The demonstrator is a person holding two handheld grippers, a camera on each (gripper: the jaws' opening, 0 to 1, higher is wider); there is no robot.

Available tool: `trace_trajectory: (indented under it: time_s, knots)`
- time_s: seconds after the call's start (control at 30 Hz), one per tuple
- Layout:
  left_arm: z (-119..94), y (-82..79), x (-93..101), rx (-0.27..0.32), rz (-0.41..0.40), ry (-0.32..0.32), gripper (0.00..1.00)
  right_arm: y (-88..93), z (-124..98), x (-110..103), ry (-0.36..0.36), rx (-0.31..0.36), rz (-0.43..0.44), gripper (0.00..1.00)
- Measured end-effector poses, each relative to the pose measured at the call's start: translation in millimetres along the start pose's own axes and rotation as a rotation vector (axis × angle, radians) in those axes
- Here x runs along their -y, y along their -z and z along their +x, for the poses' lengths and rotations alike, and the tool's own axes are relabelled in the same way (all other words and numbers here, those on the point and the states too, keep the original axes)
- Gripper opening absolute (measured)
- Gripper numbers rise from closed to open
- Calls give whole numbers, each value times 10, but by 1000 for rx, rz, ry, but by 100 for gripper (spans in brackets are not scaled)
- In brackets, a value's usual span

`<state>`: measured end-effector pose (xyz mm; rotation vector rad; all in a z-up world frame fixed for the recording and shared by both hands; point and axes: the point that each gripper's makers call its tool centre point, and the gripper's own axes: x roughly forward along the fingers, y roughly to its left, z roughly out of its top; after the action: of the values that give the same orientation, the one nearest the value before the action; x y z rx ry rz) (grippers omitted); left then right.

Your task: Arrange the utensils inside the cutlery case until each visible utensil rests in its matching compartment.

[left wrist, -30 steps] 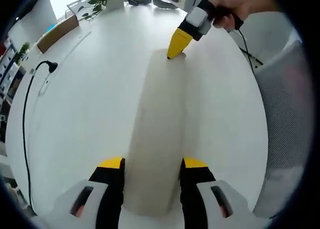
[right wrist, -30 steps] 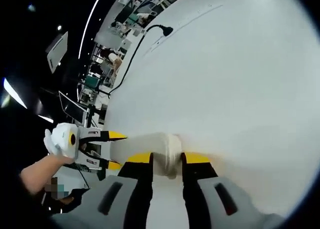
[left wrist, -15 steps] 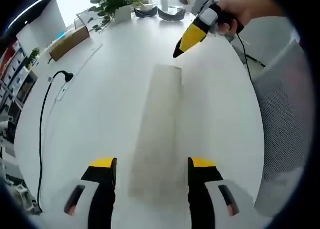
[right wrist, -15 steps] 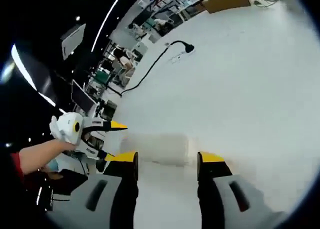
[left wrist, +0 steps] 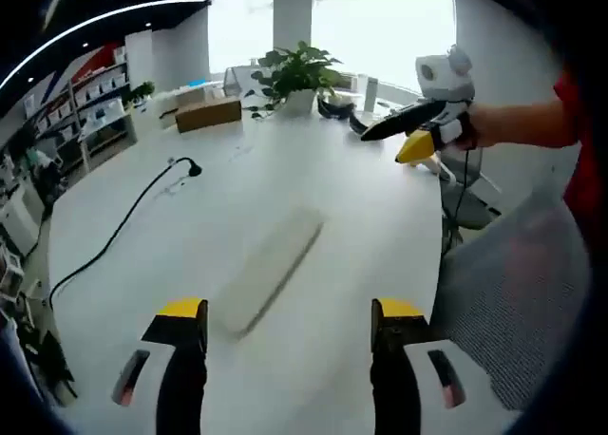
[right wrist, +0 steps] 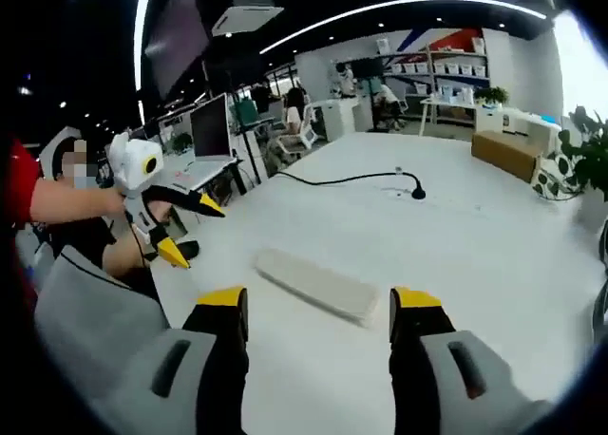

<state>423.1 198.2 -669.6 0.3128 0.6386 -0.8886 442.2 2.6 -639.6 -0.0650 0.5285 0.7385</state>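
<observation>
A long, pale closed cutlery case (left wrist: 271, 269) lies flat on the white table (left wrist: 361, 217), with no utensils showing. My left gripper (left wrist: 290, 313) is open and hovers short of the case's near end, holding nothing. In the left gripper view the right gripper (left wrist: 418, 136) hangs over the table's right edge, jaws apart. The right gripper view has the case (right wrist: 318, 283) lying crosswise just beyond my open right gripper (right wrist: 319, 298). The left gripper (right wrist: 190, 231) hangs at the left there, open, in a person's hand.
A black power cable (left wrist: 142, 202) with a plug runs across the left of the table, and its plug end (right wrist: 413, 190) lies beyond the case. A potted plant (left wrist: 299, 74) and a cardboard box (left wrist: 207, 112) stand at the far end. A grey chair (left wrist: 513, 293) sits off the right edge.
Both grippers have let go of the case's ends, opened wider and drawn back and up. The case now lies alone on the table.
</observation>
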Motion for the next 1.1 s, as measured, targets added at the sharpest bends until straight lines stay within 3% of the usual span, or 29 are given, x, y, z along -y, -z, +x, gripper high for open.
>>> trace_trajectory:
  time_s: [0.1, 0.17, 0.3, 0.43, 0.53, 0.63, 0.77, 0.8, 0.87, 0.93, 1.0, 1.1]
  knots:
    - [-313, -123, 119, 112, -135, -27, 80, -50, -195, -143, 3, 27, -21, 59]
    - [-481, -153, 176, 147, -203, -20, 84, -103, -329, -242, 6, 58, -30, 60]
    - [-911, -255, 169, 278, -327, -77, 91, -256, -624, -449, 12, 146, -25, 65]
    - [-1278, -281, 137, 355, -342, -169, 99, -338, -908, -565, 26, 211, 36, 69]
    - [-1474, -303, 135, 415, -356, -210, 100, -338, -1066, -621, 39, 229, 21, 69]
    - [-1672, -271, 180, 438, -356, -259, 100, -373, -1226, -632, 79, 248, -28, 69]
    - [-1934, -267, 172, 492, -271, -397, 100, -468, -1381, -707, 98, 306, -91, 74]
    - [-1948, -259, 185, 500, -268, -399, 100, -504, -1412, -730, 107, 332, -148, 75]
    - [-1982, -198, 155, 495, -295, -428, 100, -466, -1406, -749, 117, 320, -187, 79]
    - [-1991, -174, 129, 506, -335, -431, 100, -391, -1364, -758, 118, 277, -196, 78]
    - [-1962, -98, 77, 468, -382, -447, 100, -404, -1326, -769, 111, 278, -189, 76]
    - [-1989, -108, 67, 478, -362, -473, 100, -425, -1309, -805, 102, 290, -192, 77]
